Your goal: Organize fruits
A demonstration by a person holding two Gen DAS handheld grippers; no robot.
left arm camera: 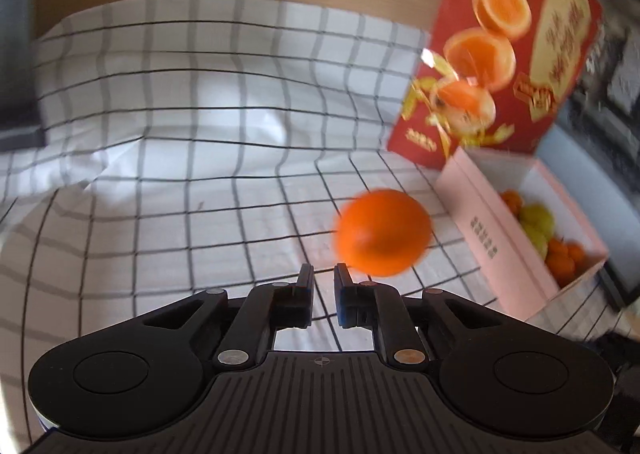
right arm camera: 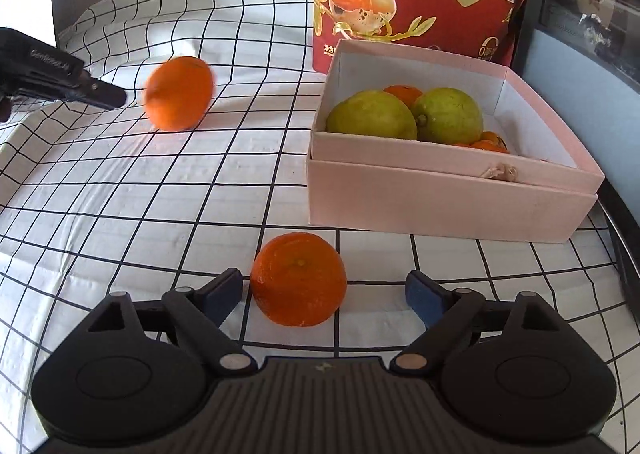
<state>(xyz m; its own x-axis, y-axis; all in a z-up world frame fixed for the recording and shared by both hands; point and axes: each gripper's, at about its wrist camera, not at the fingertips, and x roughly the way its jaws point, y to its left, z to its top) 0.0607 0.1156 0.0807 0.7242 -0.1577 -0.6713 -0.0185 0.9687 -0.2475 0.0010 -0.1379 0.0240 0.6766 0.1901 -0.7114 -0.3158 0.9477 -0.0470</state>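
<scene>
- Orange and blurred, a round fruit (left arm camera: 383, 233) fills the middle right of the left wrist view, just ahead of the left gripper (left arm camera: 322, 274) and to the right of its tips. The jaws stand nearly together with a narrow gap and nothing between them. I cannot tell whether the fruit touches the checked cloth (left arm camera: 180, 114).
- In that same view, a pink box (left arm camera: 486, 242) sits at the right with green and orange fruit inside, and a red printed carton (left arm camera: 500, 50) stands behind it.
- In the right wrist view, the right gripper (right arm camera: 324, 292) has its jaws spread wide around a second orange (right arm camera: 299, 279), which rests on the cloth nearer the left finger.
- The pink box lies beyond it, holding two green fruits (right arm camera: 408, 116) and small oranges. The blurred orange is at the upper left, near the other gripper's tip.
</scene>
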